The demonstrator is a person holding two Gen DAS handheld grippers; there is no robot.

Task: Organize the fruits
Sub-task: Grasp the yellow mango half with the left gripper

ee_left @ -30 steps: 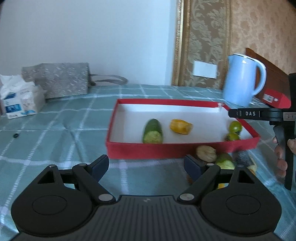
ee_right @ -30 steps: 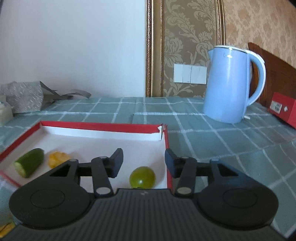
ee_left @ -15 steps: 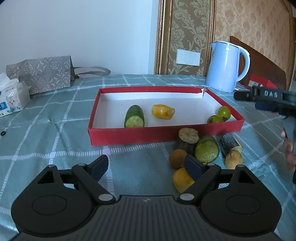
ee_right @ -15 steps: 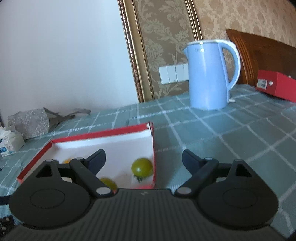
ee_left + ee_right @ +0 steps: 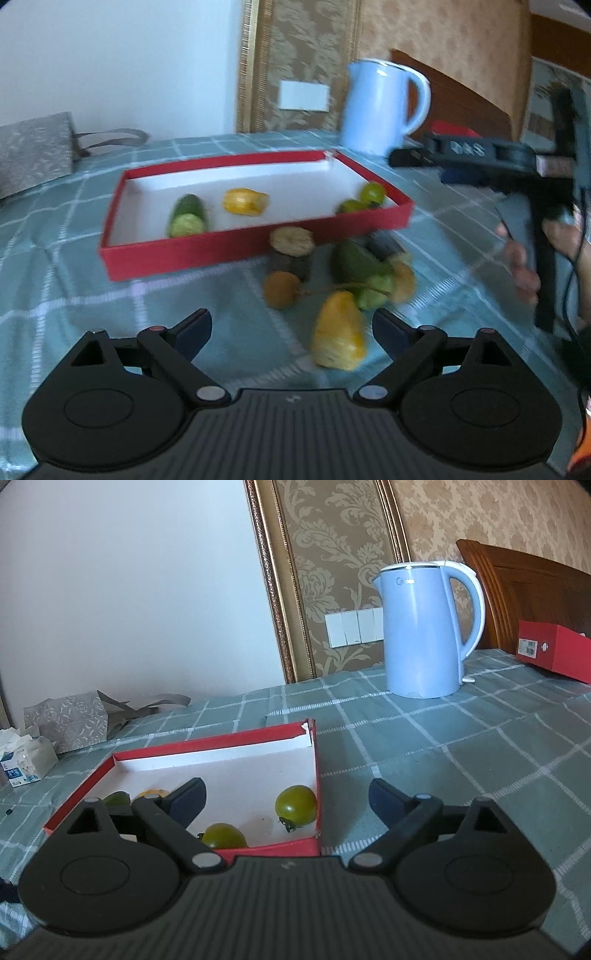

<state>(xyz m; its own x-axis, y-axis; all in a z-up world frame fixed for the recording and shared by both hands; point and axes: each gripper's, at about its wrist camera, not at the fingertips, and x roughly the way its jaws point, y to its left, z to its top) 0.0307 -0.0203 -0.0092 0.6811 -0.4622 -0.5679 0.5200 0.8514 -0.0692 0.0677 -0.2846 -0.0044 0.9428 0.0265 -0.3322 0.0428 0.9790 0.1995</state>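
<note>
A red box [image 5: 255, 251] with a white floor holds a cucumber piece [image 5: 186, 220], a yellow piece [image 5: 244, 201] and two green tomatoes [image 5: 371, 192]. Several loose fruits lie on the cloth in front of it: a yellow piece [image 5: 338, 338], a brown kiwi [image 5: 280, 290], a green piece [image 5: 356, 260]. My left gripper [image 5: 291, 326] is open and empty, just short of the yellow piece. My right gripper [image 5: 286, 797] is open and empty, above the box's right end [image 5: 316, 771], with the tomatoes [image 5: 295, 805] between its fingers. It also shows in the left wrist view [image 5: 480, 162].
A blue kettle [image 5: 428, 627] stands behind the box on the checked cloth. A small red box [image 5: 554, 650] sits at the far right. A grey paper bag [image 5: 70, 720] and a tissue pack [image 5: 26, 760] are at the far left.
My left gripper has pulled back and swung right, bringing the loose fruits into view. My right gripper has opened wider and lifted back from the box after a second green tomato landed in it.
</note>
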